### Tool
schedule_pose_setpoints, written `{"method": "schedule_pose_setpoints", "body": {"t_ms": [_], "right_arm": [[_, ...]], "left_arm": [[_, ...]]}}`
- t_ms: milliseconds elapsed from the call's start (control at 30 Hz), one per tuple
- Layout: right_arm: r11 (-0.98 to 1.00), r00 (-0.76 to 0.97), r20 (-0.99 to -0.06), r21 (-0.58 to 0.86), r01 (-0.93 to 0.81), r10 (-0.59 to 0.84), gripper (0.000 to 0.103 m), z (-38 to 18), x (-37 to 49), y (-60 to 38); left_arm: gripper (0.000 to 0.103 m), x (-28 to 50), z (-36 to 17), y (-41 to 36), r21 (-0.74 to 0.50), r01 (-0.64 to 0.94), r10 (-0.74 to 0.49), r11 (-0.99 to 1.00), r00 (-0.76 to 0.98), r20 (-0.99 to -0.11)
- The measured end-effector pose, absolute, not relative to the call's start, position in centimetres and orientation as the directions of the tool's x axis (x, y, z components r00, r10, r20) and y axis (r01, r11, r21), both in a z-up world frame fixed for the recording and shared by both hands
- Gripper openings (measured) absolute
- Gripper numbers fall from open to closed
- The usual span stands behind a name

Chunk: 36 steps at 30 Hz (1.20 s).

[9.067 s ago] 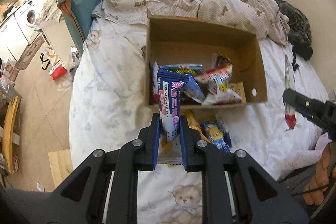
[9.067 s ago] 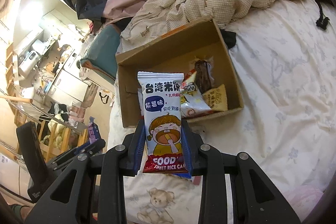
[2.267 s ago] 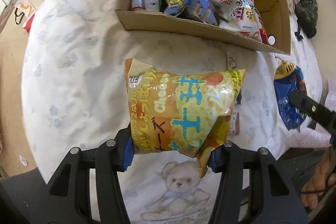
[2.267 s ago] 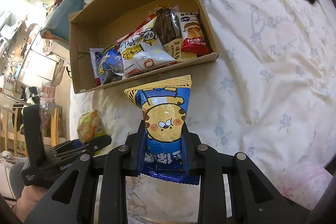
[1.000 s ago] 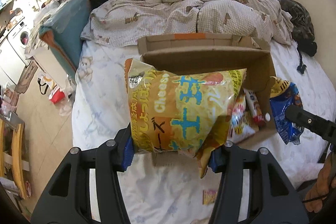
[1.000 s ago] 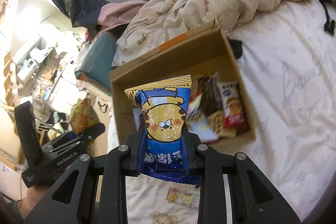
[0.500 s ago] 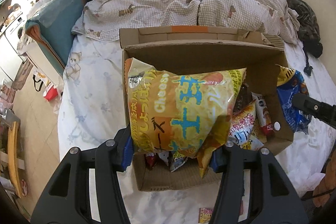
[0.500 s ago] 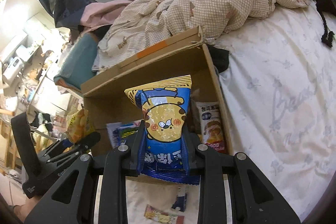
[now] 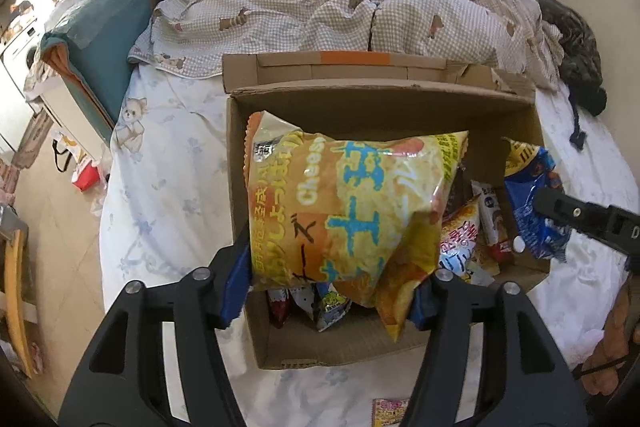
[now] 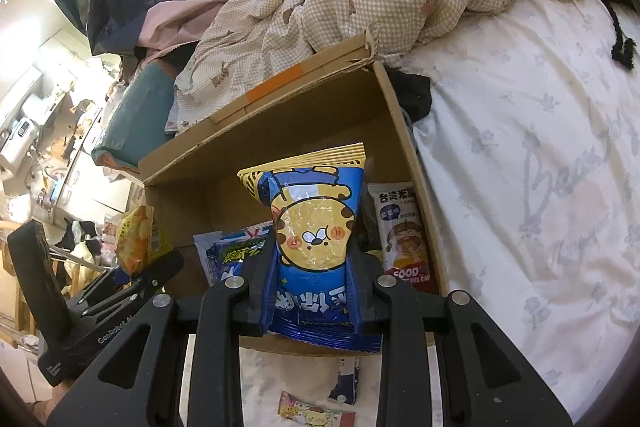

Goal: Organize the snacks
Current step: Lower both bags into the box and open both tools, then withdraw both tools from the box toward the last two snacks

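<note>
step: drop both bags into box | left gripper (image 9: 328, 291) pinching yellow chip bag (image 9: 344, 203) mid-frame over cardboard box (image 9: 240, 195) | right gripper (image 10: 310, 291) pinching blue snack bag (image 10: 314, 227) at box's near edge | advice: lower each over a bare patch, release one at a time, lay flat so packets beneath aren't crushed

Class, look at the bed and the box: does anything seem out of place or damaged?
Yes. Two small snack packets lie loose on the sheet in front of the box, not in it with the other snacks. The box's far flap is torn at its corner. Both grippers hold bags over the box.
</note>
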State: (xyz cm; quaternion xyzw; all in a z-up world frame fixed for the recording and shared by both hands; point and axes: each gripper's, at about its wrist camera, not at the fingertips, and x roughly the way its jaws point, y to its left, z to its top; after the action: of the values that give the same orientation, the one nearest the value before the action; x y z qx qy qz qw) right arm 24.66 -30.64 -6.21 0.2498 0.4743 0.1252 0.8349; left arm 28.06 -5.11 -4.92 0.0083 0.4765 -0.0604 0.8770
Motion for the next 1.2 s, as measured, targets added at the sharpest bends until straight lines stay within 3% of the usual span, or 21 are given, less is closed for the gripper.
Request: {"method": "schedule_pose_setpoints", "body": {"t_ms": [67, 200, 300, 333, 1200], "right_arm": [[0.842, 0.518, -0.728, 0.539, 0.028, 0.449, 0.033, -6.2, 24.8, -30.5], [0.839, 0.521, -0.729, 0.543, 0.045, 0.444, 0.039, -6.3, 24.8, -30.7], [0.834, 0.538, -0.724, 0.547, 0.065, 0.432, 0.08, -6.1, 24.6, -31.0], [0.834, 0.551, -0.717, 0.548, 0.067, 0.427, 0.082, -5.9, 24.4, -31.2], [0.82, 0.54, -0.71, 0.569, 0.062, 0.452, 0.082, -4.7, 20.4, -31.1]], "left_arm": [[0.077, 28.0, -4.7, -4.6, -0.074, 0.097, -0.116, 0.992, 0.542, -0.832], [0.091, 27.9, -4.4, -4.3, -0.096, 0.087, -0.128, 0.992, 0.548, -0.826], [0.092, 27.7, -4.2, -4.5, -0.108, 0.102, -0.146, 0.989, 0.548, -0.823], [0.092, 27.6, -4.2, -4.6, -0.11, 0.106, -0.15, 0.988, 0.549, -0.822], [0.092, 22.9, -2.1, -3.3, -0.135, 0.091, -0.162, 0.987, 0.568, -0.807]]}}
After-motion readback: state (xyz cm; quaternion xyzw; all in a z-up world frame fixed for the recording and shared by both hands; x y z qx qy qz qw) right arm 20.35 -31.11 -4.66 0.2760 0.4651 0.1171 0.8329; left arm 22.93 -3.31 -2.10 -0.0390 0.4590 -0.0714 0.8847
